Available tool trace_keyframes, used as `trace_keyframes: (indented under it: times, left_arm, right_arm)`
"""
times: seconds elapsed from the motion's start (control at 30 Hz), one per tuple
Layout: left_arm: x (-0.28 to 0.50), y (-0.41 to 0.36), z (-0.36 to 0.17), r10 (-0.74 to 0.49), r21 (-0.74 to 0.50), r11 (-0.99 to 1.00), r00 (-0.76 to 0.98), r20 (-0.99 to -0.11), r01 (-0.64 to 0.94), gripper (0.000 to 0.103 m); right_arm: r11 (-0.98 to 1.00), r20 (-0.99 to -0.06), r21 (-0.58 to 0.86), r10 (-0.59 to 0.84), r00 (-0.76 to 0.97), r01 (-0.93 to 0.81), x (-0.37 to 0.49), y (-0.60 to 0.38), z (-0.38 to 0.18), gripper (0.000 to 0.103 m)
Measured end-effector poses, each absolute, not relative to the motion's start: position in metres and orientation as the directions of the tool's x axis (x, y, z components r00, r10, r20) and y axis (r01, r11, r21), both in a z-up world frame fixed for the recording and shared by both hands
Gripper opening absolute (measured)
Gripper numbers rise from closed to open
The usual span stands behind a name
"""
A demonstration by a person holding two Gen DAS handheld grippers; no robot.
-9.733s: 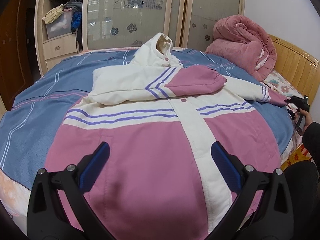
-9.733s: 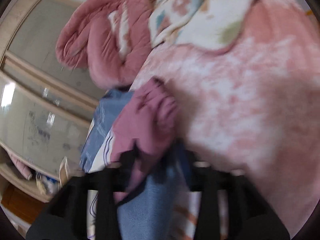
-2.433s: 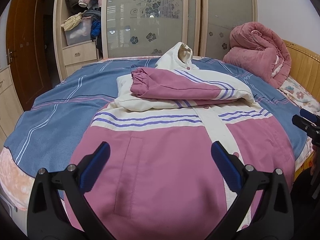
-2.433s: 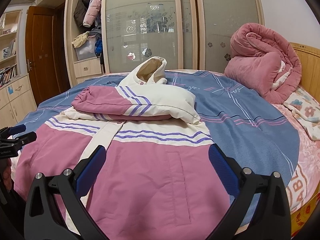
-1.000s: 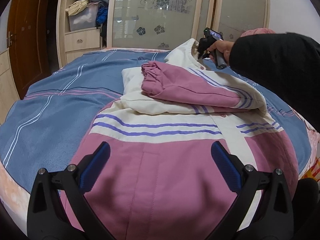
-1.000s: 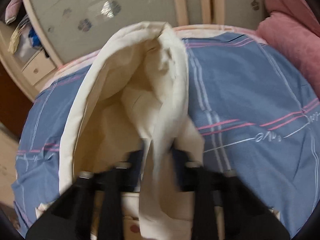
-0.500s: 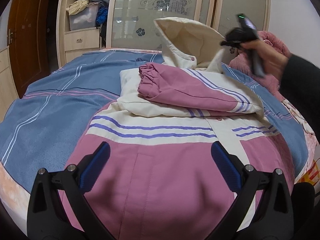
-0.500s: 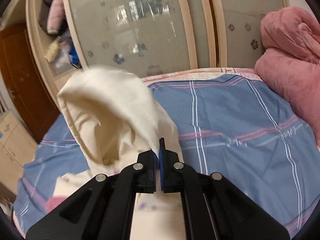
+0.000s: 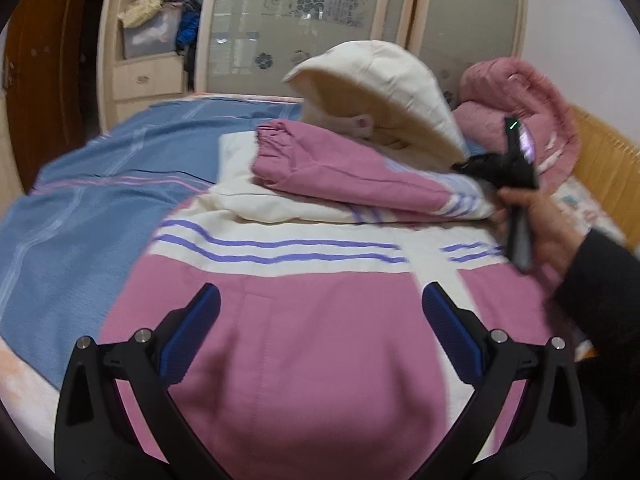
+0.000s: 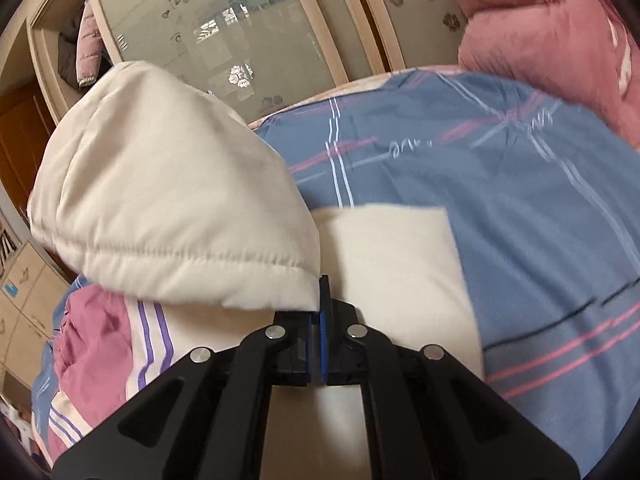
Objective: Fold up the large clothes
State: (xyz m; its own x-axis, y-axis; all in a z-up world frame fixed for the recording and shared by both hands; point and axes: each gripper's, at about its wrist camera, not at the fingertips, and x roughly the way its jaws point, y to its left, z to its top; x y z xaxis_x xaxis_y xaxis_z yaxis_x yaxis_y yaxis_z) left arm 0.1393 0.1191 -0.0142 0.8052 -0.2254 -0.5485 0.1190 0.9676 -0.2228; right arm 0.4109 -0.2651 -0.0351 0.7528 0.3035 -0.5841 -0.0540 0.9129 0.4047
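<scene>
A pink and cream hooded jacket [image 9: 312, 320] lies front up on the bed, both sleeves [image 9: 344, 172] folded across its chest. My right gripper [image 10: 322, 296] is shut on the edge of the cream hood [image 10: 168, 200] and holds it lifted, tipped forward over the folded sleeves. It also shows in the left wrist view [image 9: 472, 166], with the hood [image 9: 376, 92] raised above the chest. My left gripper [image 9: 320, 324] is open and empty, hovering above the pink lower body of the jacket.
The bed has a blue striped cover [image 9: 80, 216]. A rolled pink quilt [image 9: 536, 112] lies at the far right by the wooden headboard [image 9: 604, 164]. A wardrobe with frosted glass doors [image 9: 304, 24] stands behind the bed.
My right gripper took the hood at the far end, lifted it, and has now drawn it forward and down over the folded sleeves. My left gripper has stayed open above the jacket's lower part.
</scene>
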Motion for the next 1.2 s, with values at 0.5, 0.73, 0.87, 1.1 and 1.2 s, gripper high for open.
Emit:
trace_keyframes:
  times: [0.5,0.73,0.87,1.1,1.2]
  left_arm:
    - [0.306,0.103,0.019,0.22,0.644,0.76,0.898,-0.381,0.087,0.101]
    - [0.392,0.085,0.015,0.087,0.681,0.681,0.894,-0.439,0.269,0.097]
    - [0.429,0.076,0.018,0.046,0.647,0.708,0.896,-0.442,0.283,0.093]
    - [0.441,0.084,0.031,-0.061,0.459,0.825,0.859,-0.508,0.33,0.005]
    - [0.418,0.083,0.039,-0.086,0.448,0.818,0.847,-0.525,0.361,0.004]
  right_arm:
    - [0.84,-0.541,0.541,0.376,0.753,-0.031,0.411,-0.279,-0.039,0.002]
    - [0.814,-0.532,0.58,0.41,0.741,-0.035,0.413,-0.282,-0.037,0.002]
    - [0.808,-0.53,0.588,0.42,0.736,-0.037,0.413,-0.283,-0.038,0.002]
    - [0.8,-0.527,0.598,0.437,0.728,-0.047,0.417,-0.287,-0.038,0.002]
    - [0.787,-0.524,0.616,0.448,0.725,-0.042,0.416,-0.29,-0.04,0.002]
